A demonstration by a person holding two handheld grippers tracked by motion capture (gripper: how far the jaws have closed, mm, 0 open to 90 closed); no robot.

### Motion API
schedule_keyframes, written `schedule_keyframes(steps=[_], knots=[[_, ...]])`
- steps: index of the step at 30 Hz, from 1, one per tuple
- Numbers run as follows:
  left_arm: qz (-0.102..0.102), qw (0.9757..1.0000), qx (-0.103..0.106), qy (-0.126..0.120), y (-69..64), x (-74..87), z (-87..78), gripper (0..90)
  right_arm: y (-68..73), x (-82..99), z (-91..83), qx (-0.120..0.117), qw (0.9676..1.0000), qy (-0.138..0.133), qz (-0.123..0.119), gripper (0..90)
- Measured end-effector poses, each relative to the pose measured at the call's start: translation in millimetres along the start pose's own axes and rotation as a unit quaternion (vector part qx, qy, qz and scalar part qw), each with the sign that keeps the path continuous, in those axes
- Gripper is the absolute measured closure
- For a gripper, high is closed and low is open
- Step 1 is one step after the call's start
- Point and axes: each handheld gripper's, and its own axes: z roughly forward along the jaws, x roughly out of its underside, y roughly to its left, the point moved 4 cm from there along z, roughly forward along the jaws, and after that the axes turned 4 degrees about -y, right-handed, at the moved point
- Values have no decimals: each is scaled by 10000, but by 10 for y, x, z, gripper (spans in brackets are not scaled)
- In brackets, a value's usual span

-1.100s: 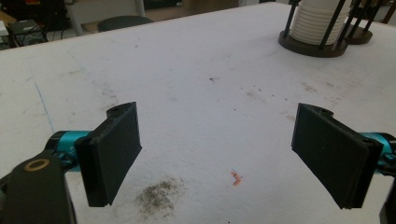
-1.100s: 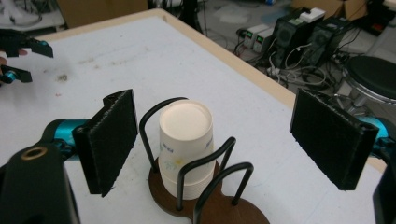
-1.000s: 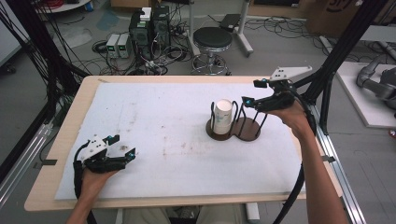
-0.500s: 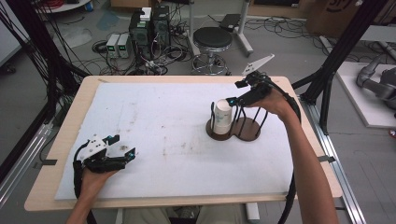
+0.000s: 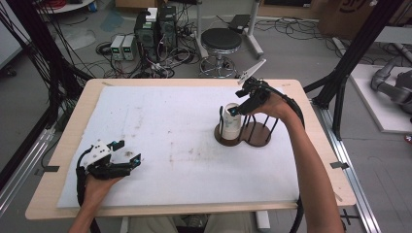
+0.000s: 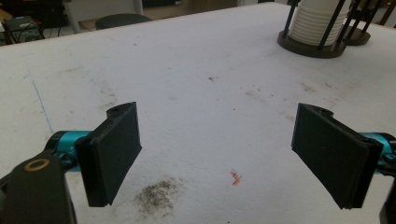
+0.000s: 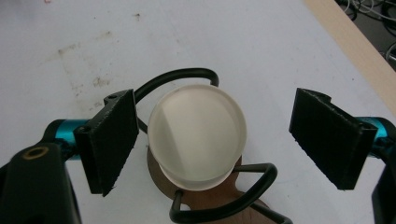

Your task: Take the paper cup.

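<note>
the left tongs [image 5: 127, 154] rest low at the near left of the tabletop [image 5: 291, 92], on the white sheet [image 5: 170, 126] that covers it. in the left gripper view these tongs [image 6: 217, 154] stand wide apart, with nothing between the jaws but the bare sheet, a dark smudge [image 6: 156, 196] and a small reddish scrap [image 6: 236, 178] lying on it. they hold nothing and touch nothing with their pads.

farther off, toward the right of the middle, stands the stack of white cups [image 5: 231, 124] inside a dark wire holder [image 5: 243, 136] with a round brown base. the left gripper view shows the same stack of white cups [image 6: 313, 21] upright in its holder [image 6: 310, 46] at the far right.

the right tongs [image 5: 238, 108] hang just over the top of that stack, tilted downward. in the right gripper view the right tongs [image 7: 215, 140] are spread wide, one jaw on each side of the top cup [image 7: 197, 135]. the left-hand jaw sits just beside the rim, the other well apart from it; neither pad presses on the cup.
</note>
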Motion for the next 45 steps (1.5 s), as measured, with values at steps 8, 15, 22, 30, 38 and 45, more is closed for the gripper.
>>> schedule_keyframes(steps=[8, 15, 22, 30, 38, 45], knots=[[40, 10000, -5, 16, -3, 0, 2, 154, 39, 31, 48, -3, 9995, 287, -120, 165], [33, 10000, -3, 16, -4, -1, 1, 154, 57, 48, 128, -45, 9985, 503, -200, 165], [31, 10000, -10, 10, -3, 0, 2, 154, 77, 58, 186, -80, 9975, 646, -264, 165], [31, 10000, -15, 14, -3, 0, 5, 154, 75, 69, 208, -141, 9969, 727, -265, 211], [32, 10000, -25, 17, -9, 0, 7, 154, 60, 80, 210, -156, 9966, 779, -236, 288], [30, 10000, -33, 29, -7, 0, 10, 154, 63, 76, 199, -165, 9965, 782, -235, 340]])
